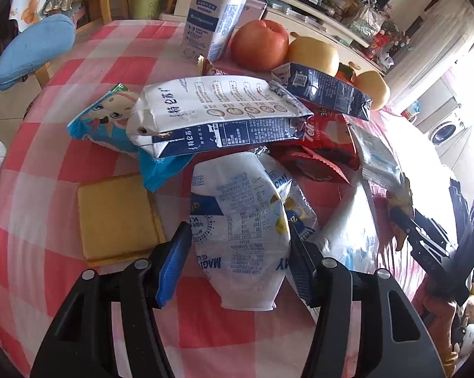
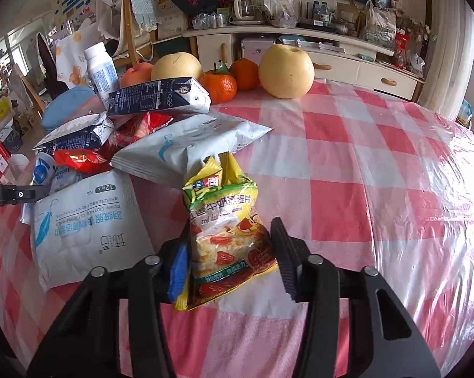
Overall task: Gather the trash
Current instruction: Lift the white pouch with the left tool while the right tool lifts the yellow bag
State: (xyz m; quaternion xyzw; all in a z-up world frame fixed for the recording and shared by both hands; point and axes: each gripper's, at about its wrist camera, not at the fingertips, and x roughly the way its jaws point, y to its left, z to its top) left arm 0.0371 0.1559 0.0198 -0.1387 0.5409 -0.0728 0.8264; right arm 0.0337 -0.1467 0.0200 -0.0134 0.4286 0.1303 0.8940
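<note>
My left gripper [image 1: 240, 245] is open, its jaws on either side of a white and blue plastic pouch [image 1: 240, 220] lying on the checked tablecloth [image 1: 79, 72]. Behind it lie a flattened white and blue milk carton [image 1: 211, 116], a blue snack wrapper [image 1: 108, 119], a dark blue carton [image 1: 325, 89] and red wrappers [image 1: 325, 145]. My right gripper [image 2: 232, 245] is open around a yellow snack bag [image 2: 227, 226]. White wipe packets [image 2: 86, 226] [image 2: 189, 148] lie to its left. The right gripper also shows in the left wrist view [image 1: 438, 242].
A yellow sponge cloth [image 1: 117, 217] lies left of the pouch. An upright milk bottle [image 1: 215, 15], a red apple [image 1: 259, 44], pears [image 2: 285, 71] and tangerines [image 2: 219, 86] stand at the back. A chair with a blue cushion [image 1: 32, 50] is beyond the table's edge.
</note>
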